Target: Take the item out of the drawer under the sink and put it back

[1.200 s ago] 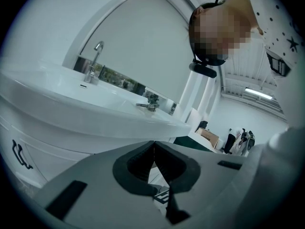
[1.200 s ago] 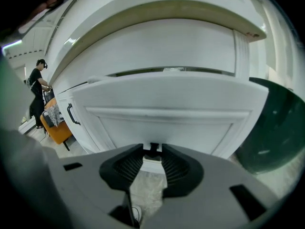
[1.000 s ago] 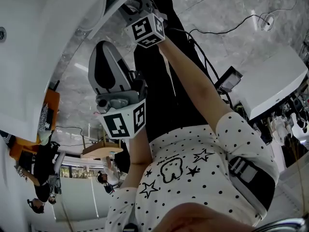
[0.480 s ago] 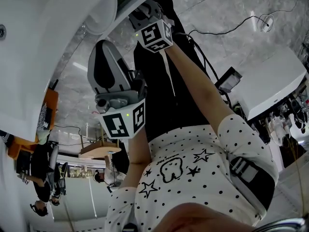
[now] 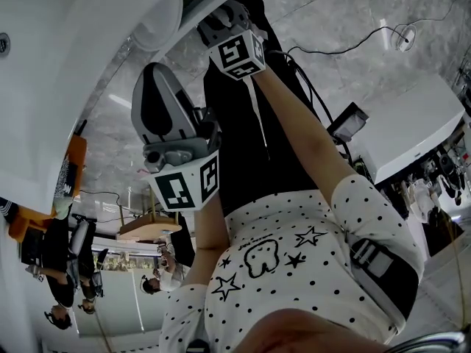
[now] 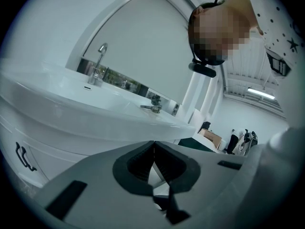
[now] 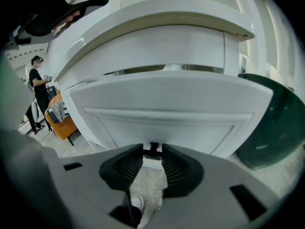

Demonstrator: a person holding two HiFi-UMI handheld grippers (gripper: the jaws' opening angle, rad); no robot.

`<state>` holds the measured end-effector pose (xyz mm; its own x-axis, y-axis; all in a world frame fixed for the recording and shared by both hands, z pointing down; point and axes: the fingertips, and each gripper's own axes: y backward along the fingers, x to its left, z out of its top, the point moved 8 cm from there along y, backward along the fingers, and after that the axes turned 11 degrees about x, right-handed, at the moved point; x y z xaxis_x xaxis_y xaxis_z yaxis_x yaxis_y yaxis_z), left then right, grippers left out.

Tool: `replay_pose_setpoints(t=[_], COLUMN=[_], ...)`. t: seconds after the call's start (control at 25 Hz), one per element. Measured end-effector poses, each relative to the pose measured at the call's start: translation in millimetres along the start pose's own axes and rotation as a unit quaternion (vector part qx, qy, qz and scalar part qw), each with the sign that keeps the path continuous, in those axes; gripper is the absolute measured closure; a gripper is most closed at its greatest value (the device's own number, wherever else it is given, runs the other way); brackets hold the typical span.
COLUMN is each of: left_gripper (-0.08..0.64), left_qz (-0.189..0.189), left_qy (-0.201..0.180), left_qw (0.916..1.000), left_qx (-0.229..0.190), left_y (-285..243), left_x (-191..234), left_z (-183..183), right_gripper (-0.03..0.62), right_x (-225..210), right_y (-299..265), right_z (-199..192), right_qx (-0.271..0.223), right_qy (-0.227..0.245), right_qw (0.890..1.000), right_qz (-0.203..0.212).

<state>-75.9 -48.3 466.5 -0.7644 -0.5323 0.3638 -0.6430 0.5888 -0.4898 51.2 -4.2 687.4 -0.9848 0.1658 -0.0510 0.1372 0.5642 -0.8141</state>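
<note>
Your R gripper (image 7: 151, 146) pinches the drawer (image 7: 167, 104) handle (image 7: 153, 150). The drawer's top edge stands out w/ a gap above, bin (image 7: 271, 123) close at right. L gripper (image 6: 153, 143) is pressed together, empty, near the sink (image 6: 71, 104) rim; item not visible.

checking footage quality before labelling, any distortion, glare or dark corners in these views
Head view: heavy fisheye, the white vanity almost blown out. Left gripper view: black vignette corners, the sink rim bows. Right gripper view: the drawer front bulges, corners dark, the handle between the jaws is sharp.
</note>
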Motion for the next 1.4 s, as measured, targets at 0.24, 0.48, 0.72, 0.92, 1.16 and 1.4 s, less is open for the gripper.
replay_pose_setpoints(t=[0.24, 0.48, 0.72, 0.92, 1.16, 1.4], left_gripper=[0.555, 0.555, 0.555, 0.555, 0.555, 0.555], left_qz=[0.0, 0.008, 0.001, -0.006, 0.009, 0.035], left_qy=[-0.006, -0.016, -0.024, -0.035, -0.049, -0.07], left_qw=[1.0, 0.9998, 0.9997, 0.9992, 0.9972, 0.9931], left_qx=[0.0, 0.006, -0.003, -0.02, -0.055, -0.086], left_y=[6.9, 32.6, 52.1, 78.8, 123.0, 158.1], left_x=[3.5, 10.2, 11.2, 2.7, -8.2, -47.2], left_z=[-1.9, 4.7, 25.9, 53.1, 84.3, 118.7], right_gripper=[0.456, 0.537, 0.579, 0.58, 0.58, 0.58], right_x=[-0.2, 7.2, 5.9, -0.1, -3.0, -15.2], right_y=[3.4, 53.3, 102.6, 160.1, 230.9, 304.6], right_z=[0.4, 9.2, 37.2, 75.6, 114.5, 163.6], right_qx=[0.012, -0.006, -0.034, -0.075, -0.132, -0.214], right_qy=[0.009, 0.026, 0.022, -0.008, -0.024, -0.012], right_qw=[1.0, 0.999, 0.999, 0.997, 0.991, 0.977], right_qz=[0.003, -0.022, -0.037, -0.022, -0.014, 0.014])
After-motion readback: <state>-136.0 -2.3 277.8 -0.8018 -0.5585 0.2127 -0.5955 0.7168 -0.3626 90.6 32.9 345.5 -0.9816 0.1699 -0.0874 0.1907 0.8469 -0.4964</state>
